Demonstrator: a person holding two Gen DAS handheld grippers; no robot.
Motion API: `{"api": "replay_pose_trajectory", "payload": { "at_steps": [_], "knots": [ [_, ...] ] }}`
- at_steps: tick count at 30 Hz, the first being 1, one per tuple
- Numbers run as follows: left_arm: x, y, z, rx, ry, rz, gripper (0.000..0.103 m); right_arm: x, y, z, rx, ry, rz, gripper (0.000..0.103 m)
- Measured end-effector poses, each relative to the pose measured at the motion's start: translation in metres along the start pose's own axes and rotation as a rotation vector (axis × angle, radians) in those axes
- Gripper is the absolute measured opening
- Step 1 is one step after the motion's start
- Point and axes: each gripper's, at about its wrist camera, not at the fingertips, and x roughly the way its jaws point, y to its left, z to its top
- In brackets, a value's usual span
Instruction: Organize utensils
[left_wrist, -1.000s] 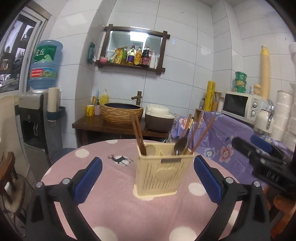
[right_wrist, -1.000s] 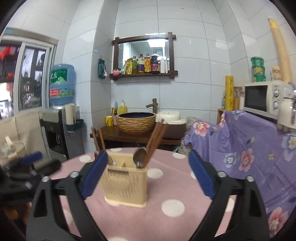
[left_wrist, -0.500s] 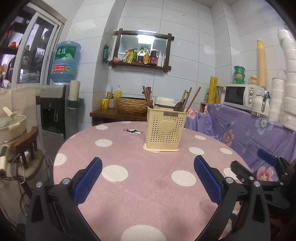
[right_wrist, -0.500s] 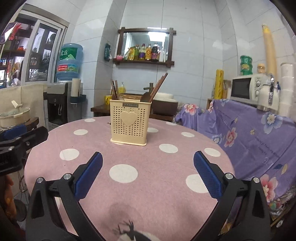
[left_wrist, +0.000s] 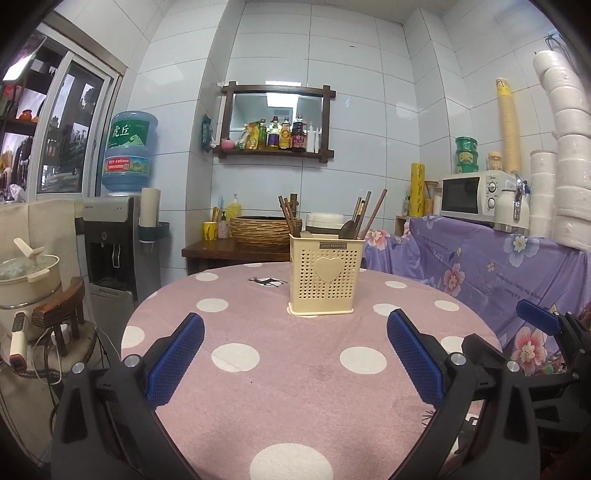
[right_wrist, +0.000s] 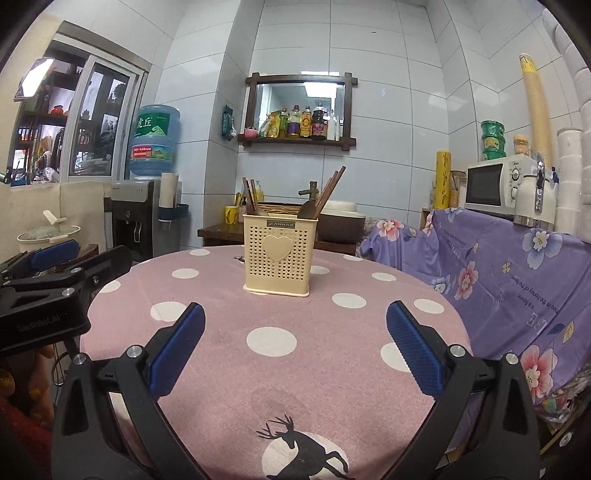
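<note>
Both claws are spread wide and hold nothing: the left claw (left_wrist: 295, 354) and the right claw (right_wrist: 295, 350) each hover over the near part of the round pink, white-dotted worktop (left_wrist: 295, 387), well short of anything to grip. Seen from the left wrist, the right claw sits off to the right; from the right wrist, the left claw's black body, off to the left, carries the lettering "GenRobot.AI" (right_wrist: 38, 325). Close under the right claw a black deer print (right_wrist: 306, 446) marks the cloth. Straight ahead of both claws, well apart from them, stands the cream perforated utensil holder (left_wrist: 327, 275) with a heart on its front and a small plate reading "JIANHAO" (right_wrist: 280, 224), which looks mirrored in the left view. Dark chopsticks (left_wrist: 287, 216) lean in its left compartment, and a spoon (left_wrist: 347, 229) with more chopsticks in its right. No loose utensil shows on the worktop, so the sorting looks finished or close to it; a further move, if any, would mean reaching forward to the holder and pinching a slim handle from above. Far behind, the blue water bottle (left_wrist: 129, 151) bears two large Chinese characters.
</note>
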Motion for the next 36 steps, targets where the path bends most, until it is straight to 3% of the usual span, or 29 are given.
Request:
{"api": "replay_pose_trajectory", "payload": {
  "at_steps": [36],
  "knots": [
    [-0.0020, 0.0037, -0.0017, -0.011, -0.004, -0.004, 0.098, 0.0027, -0.0026, -0.0005, 0.009, 0.008, 0.005, 0.097]
  ]
}}
